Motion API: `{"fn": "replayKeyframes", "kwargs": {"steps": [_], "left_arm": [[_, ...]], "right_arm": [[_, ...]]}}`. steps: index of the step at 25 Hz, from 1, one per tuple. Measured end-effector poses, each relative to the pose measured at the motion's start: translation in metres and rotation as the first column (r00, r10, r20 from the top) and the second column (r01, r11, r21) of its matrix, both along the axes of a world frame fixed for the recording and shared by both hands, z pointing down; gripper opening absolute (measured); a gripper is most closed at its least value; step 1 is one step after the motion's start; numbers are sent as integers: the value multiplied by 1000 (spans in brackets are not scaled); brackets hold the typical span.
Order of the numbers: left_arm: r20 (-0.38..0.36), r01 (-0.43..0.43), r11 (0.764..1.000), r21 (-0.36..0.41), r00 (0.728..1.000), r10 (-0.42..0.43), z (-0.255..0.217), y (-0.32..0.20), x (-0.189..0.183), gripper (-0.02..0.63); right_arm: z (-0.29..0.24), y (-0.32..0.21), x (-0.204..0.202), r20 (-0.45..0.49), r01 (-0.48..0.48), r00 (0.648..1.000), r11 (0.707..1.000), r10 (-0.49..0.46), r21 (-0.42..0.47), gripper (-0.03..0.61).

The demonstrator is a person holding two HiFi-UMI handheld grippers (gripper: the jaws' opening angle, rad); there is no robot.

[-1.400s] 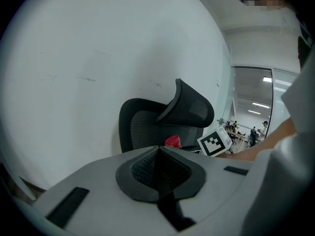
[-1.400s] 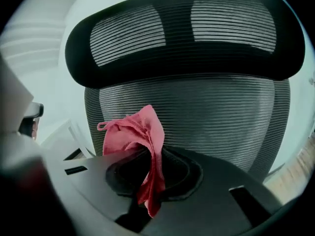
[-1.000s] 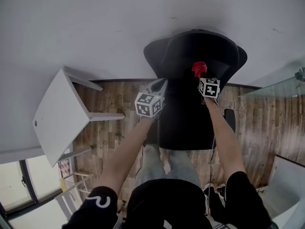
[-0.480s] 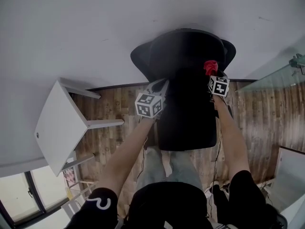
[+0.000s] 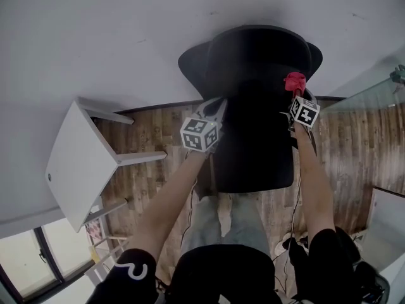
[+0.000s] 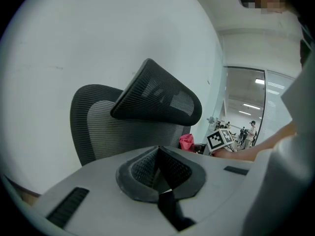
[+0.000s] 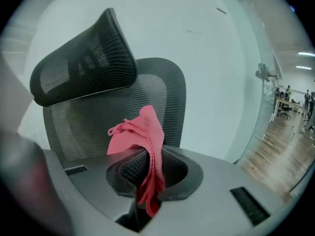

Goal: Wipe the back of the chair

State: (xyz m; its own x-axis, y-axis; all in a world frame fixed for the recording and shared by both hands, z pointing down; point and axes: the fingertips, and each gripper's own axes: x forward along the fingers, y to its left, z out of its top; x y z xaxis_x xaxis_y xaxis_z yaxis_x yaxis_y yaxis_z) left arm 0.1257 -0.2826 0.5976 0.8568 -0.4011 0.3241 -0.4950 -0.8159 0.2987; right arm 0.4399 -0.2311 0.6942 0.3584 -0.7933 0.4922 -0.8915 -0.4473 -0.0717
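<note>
**Two grippers at the chair, red cloth pinched in the right one**

Two hand-held grippers sit on either side of a black mesh chair (image 5: 253, 144) in the upper middle of the head view. The right gripper (image 5: 296, 95) is at the right edge of the chair. Its jaws are clamped on a red cloth (image 5: 294, 81), which bunches above the fingertips and hangs down between them in the right gripper view. There the cloth (image 7: 142, 132) shows in front of the ribbed backrest (image 7: 165, 97), below the tilted headrest (image 7: 83, 65). No view settles whether the cloth touches the mesh.

The left gripper (image 5: 214, 108) is at the chair's left edge. Its pads (image 6: 142, 167) are pressed together with nothing between them. Its view looks at the backrest (image 6: 98, 127) and headrest (image 6: 157, 100), with the cloth (image 6: 187, 141) at centre right.

A white table (image 5: 76, 163) stands at the left of the head view on the wooden floor (image 5: 145, 151). A pale wall (image 5: 95, 30) fills the top, and a glass partition (image 5: 373, 100) is at the right.
</note>
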Motion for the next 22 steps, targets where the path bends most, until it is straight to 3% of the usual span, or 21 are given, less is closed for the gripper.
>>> {"fn": "replayKeyframes", "kwargs": {"steps": [5,15,22], "left_arm": [[0,-3,1000,-11,1000,3,6,-2,-42,25],[4,4,1000,-8,1000,-4,11,-27,-143,25],[5,25,1000,-13,1000,-25,16,-43,-196,25]], "right_arm": [[-6,-5,-68,1,55,999,998,-55,18,66],[-14,-56,-242,53,200,977,975,-206,93,66],[-5,-87,-323,71,285,954,953,-293,101,66]]}}
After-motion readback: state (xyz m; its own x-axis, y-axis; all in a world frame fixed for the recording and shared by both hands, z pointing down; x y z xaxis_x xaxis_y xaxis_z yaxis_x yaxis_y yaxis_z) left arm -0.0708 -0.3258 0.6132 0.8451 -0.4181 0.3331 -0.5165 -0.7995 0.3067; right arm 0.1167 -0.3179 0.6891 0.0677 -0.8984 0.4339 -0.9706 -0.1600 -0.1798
